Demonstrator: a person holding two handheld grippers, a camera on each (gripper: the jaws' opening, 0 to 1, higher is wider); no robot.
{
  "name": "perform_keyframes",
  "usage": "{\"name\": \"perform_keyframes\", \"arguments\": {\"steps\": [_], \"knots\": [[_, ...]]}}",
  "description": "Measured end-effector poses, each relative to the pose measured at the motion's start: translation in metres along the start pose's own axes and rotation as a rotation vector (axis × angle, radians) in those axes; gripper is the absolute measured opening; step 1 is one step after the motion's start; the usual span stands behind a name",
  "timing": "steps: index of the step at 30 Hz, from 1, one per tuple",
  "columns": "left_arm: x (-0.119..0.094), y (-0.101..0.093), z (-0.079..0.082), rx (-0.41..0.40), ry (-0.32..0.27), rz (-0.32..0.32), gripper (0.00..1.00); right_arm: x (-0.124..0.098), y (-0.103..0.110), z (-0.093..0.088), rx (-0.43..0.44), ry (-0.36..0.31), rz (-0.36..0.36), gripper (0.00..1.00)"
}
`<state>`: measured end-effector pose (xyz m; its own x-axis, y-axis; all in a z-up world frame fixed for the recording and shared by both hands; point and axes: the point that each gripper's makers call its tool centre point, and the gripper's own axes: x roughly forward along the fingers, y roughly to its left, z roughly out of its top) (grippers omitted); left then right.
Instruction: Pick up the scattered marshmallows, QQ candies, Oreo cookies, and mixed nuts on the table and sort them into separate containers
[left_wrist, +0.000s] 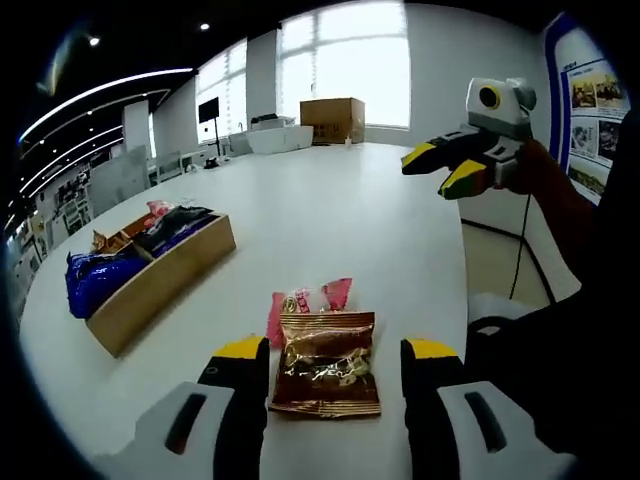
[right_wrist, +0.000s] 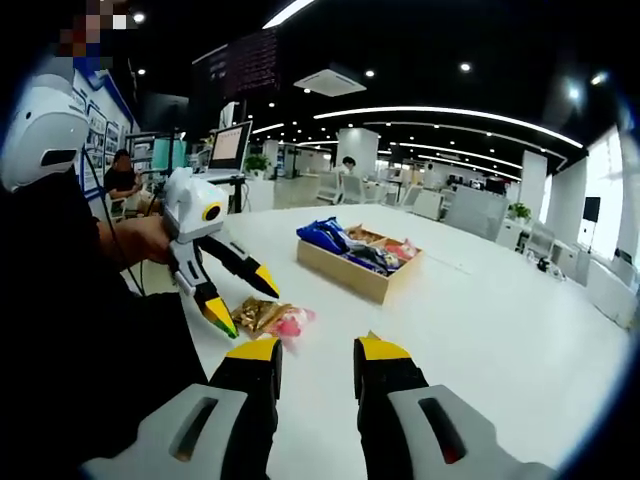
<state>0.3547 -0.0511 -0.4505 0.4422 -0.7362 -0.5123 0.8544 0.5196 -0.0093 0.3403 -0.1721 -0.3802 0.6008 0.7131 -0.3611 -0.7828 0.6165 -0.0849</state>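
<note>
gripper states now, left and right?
Left gripper: open, jaws either side of the brown snack packet, not closed on it.
Right gripper: open, holding nothing.

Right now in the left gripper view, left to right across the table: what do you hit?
Blue packets → wooden tray → brown nut packet → right claw, open above the table's edge.
</note>
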Motion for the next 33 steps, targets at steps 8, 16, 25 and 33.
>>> {"name": "perform_keyframes", "arguments": {"steps": [8, 16, 25, 33], "knots": [[0.005, 0.008, -0.009, -0.030, 0.007, 0.010, 0.54, 0.004, 0.002, -0.003, 0.001, 0.007, 0.010, 0.25], [0.009, 0.005, -0.010, -0.001, -0.024, -0.022, 0.43, 0.003, -0.003, 0.004, -0.001, -0.013, -0.010, 0.25], [0.007, 0.006, -0.010, 0.012, -0.031, -0.045, 0.37, 0.003, -0.006, 0.007, 0.016, -0.029, -0.026, 0.24], [-0.002, 0.015, -0.005, -0.033, -0.054, -0.052, 0.36, 0.003, -0.007, 0.008, 0.019, -0.027, -0.028, 0.24]]}}
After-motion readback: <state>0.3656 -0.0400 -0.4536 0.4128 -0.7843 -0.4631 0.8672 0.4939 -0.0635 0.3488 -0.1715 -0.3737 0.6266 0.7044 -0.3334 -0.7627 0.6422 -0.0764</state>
